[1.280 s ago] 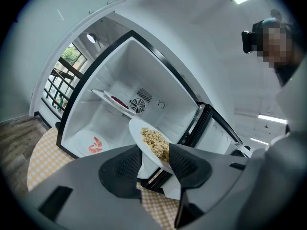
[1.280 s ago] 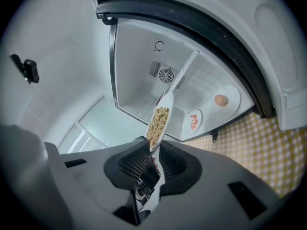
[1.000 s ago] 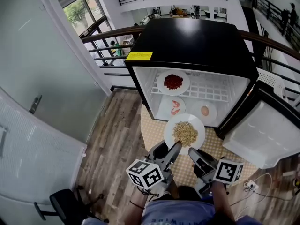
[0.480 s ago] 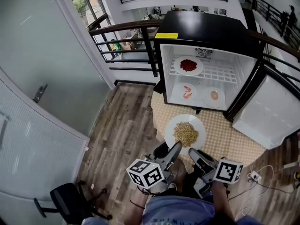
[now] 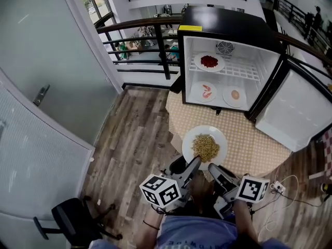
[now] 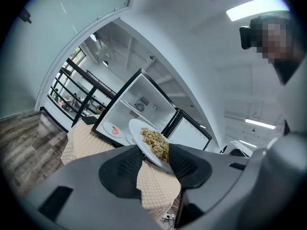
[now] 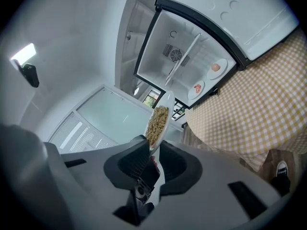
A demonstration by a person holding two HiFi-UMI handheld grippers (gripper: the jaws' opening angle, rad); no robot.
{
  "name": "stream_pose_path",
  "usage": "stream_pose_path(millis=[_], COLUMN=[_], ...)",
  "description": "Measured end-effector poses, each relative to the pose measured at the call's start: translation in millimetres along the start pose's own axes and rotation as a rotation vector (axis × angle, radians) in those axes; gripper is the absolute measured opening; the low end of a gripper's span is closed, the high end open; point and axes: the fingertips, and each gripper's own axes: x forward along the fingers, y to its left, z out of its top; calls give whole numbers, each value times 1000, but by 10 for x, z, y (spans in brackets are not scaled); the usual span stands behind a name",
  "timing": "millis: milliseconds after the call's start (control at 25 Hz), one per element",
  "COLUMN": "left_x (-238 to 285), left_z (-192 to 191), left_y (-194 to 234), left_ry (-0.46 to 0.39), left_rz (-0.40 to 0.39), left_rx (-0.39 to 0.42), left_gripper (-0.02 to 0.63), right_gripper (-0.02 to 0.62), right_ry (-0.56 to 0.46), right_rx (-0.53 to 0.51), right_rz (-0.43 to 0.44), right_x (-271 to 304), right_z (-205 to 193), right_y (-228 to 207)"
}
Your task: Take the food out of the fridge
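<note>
**Plate of food held clear of the open fridge**

A wood floor fills the lower left of the head view, with a pale wall beside it and a dark railing beyond. The black-topped fridge stands on a table covered in checked cloth. Its door is swung wide to the right, so the white inside is on show.

The plate is out of the fridge. It hangs in the air in front of the opening, over the near part of the table and well apart from the cabinet. A heap of yellowish food sits in its middle.

Both grippers carry it by the near rim. The left gripper takes the near-left edge. Its jaws stand wide, with the rim lying slantwise between them and touching both pads. The right gripper takes the near-right edge. Its jaws are drawn in much closer and clamp the thin rim edge-on.

Three smaller plates remain inside the fridge:
- The red plate is on the wire shelf.
- The shrimp plate is on the fridge's bottom, at the left.
- The third plate is just beside it at the right and holds one small pale piece.

A black chair stands on the floor at the lower left.
</note>
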Motion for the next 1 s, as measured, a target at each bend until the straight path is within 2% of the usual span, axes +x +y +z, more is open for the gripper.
stream_pose_path(millis=[240, 480, 1000], left_x=[-23, -23, 12], left_z=[27, -11, -566], left_y=[-99, -294, -961], left_ry=[-35, -67, -93], left_rz=[3, 35, 112], left_rx=[-9, -6, -19], left_gripper=[184, 184, 184], right_gripper=[72, 72, 74], right_ry=[23, 56, 123], right_rx=[-46, -47, -66], right_rz=[-4, 29, 51], right_x=[-79, -255, -1080], right_z=[30, 73, -2], right_y=[59, 90, -147])
